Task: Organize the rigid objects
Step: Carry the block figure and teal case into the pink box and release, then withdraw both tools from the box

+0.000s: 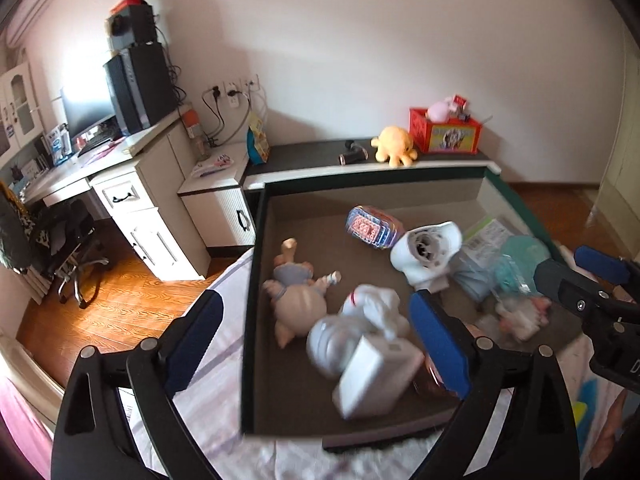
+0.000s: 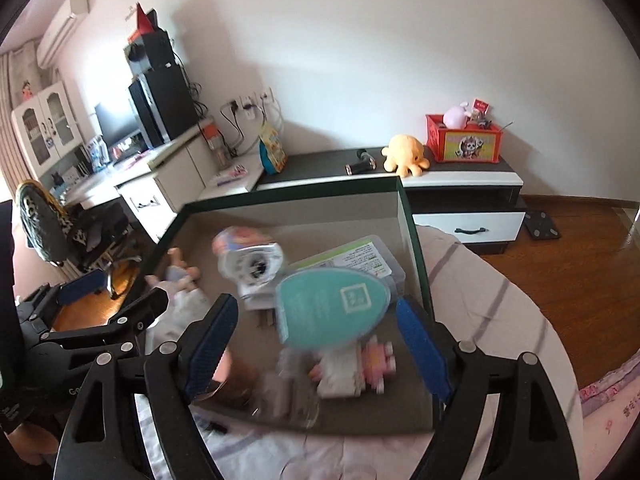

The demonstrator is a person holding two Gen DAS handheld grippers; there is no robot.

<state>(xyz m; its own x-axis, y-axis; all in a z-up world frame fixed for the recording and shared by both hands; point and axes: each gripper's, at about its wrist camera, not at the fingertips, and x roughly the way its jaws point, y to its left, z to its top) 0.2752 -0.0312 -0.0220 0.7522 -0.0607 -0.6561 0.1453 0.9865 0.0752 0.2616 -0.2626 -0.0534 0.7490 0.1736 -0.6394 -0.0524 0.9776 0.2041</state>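
Observation:
A shallow grey tray with a dark green rim lies on the bed. In it are a doll, a blurred white toy, a white round-mouthed device, a colourful block, a teal egg-shaped pack, a pink block figure and a clear plastic box. My left gripper stands wide open over the white toy, pads apart from it. My right gripper is open around the teal pack without pressing it. Each gripper shows at the edge of the other's view, the right gripper and the left gripper.
Behind the tray a low dark cabinet carries a yellow plush octopus, a red crate and a small black item. A white desk with a computer and a chair stands left. Wooden floor lies on both sides.

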